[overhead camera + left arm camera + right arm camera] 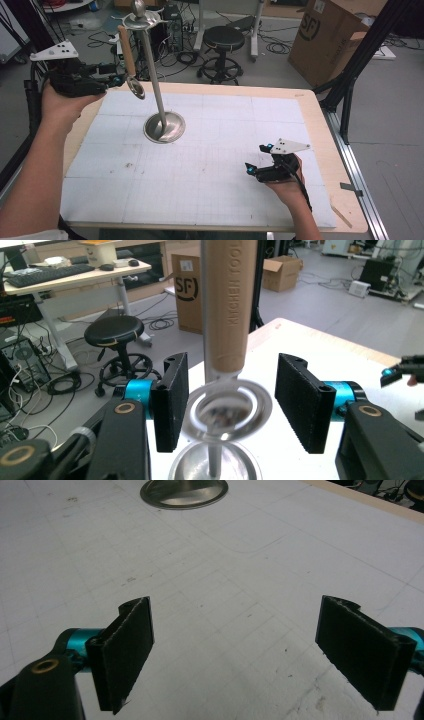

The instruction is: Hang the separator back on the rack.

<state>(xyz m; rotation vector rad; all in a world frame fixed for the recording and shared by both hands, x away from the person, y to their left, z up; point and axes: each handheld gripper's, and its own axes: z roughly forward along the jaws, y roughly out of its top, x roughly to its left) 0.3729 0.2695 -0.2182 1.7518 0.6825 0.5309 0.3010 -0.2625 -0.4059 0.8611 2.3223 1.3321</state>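
the left claw (227, 407) is standing partly open, its pads (170, 402) sitting clear on either side of the spoon (131, 64), which is hanging from the stand (152, 75) right between them. the right claw (235, 652) is gaping wide over the bare mat (210, 165), holding nothing, the stand's base lying well ahead of it.

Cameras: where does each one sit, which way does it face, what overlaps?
High view: above the near table edge, facing forward and down; both forearms, left gripper, right gripper.
Left gripper view: on that gripper, facing the hanging spoon between open jaws.
Right gripper view: low, facing across the mat.
Shared: the stand base.
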